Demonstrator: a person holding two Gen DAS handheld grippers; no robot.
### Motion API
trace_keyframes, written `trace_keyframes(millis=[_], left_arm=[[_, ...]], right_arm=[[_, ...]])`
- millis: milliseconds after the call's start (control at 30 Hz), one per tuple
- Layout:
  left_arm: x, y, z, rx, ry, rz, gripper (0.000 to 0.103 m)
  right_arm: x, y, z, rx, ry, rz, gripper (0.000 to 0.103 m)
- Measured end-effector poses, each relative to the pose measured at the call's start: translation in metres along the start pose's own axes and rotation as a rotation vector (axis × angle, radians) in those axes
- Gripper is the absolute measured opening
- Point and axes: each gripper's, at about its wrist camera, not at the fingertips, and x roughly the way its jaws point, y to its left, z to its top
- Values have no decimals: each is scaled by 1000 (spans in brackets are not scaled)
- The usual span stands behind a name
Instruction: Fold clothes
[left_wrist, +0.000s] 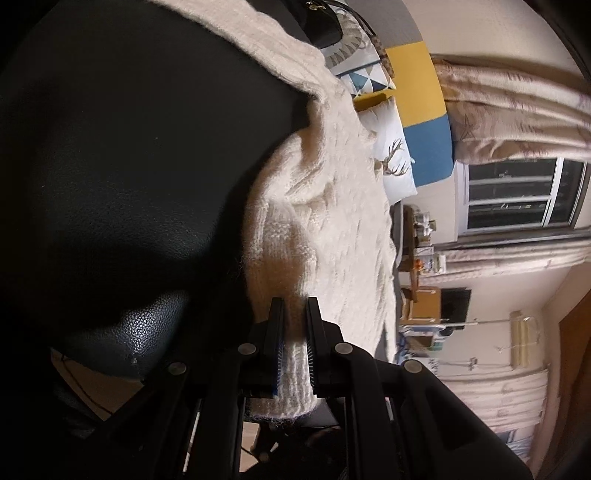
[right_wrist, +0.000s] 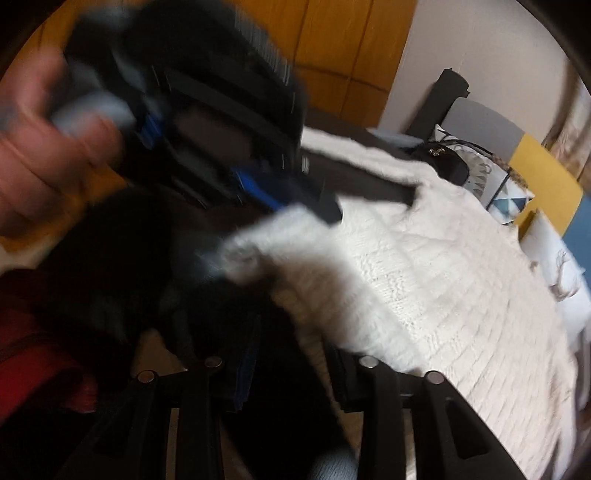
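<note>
Nearest to us, the left tongs (left_wrist: 295, 332) are clenched on the ribbed cuff (left_wrist: 295, 376) of the cream cable-knit sweater (left_wrist: 332, 206); the knit fills the narrow gap between the two black fingers (left_wrist: 275, 325). In the right wrist view, the left tongs (right_wrist: 317, 206) appear again, held by a hand (right_wrist: 40, 155) and biting the same cuff at the sweater's near edge.

The right tongs (right_wrist: 291, 350) sit at the bottom of a motion-blurred frame. A fold of sweater (right_wrist: 424, 277) lies over one finger, but we cannot tell whether the pads press on it.

Beyond the tongs, the sweater lies spread across a black leather-look seat (left_wrist: 129, 147), probably a sofa, with one sleeve reaching away from us. Farther off we see patterned cushions (left_wrist: 395, 162), a black handbag (right_wrist: 443, 162) and beige curtains (left_wrist: 517, 110).

We judge the step in hand to be the sleeve fold: the cuff is secured and ready to carry across the body. The next move calls for a confirmed second grip on the knit by the right tongs, then both travelling together so that the soft, stretchy fabric lands flat without bunching.
</note>
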Motion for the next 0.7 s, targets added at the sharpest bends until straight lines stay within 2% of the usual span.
trace_keyframes(millis=[33,100,233,333,533,567,667,700], left_arm=[[-2,2,1,-7,-5,-2,11],[-9,5,3,-15,-28,4,11],[-22,13,10,-29,-73,11,11],[-23,19,12,-22,-76,35,11],[3,2,-8,125,49,67,12],[8,-1,-11,146,65,89,15],[21,-4,-14,167,100,148,37],[22,-4,-14,166,99,141,38]], right_arm=[[4,-4,1,9,10,-5,9],[5,-16,1,55,27,0,3],[-8,-31,-17,136,44,19,3],[-21,-35,-29,180,49,25,3],[-32,-45,-39,249,66,19,2],[-32,-48,-40,253,69,16,2],[-31,-53,-43,278,68,23,2],[-31,-54,-44,287,67,27,2]])
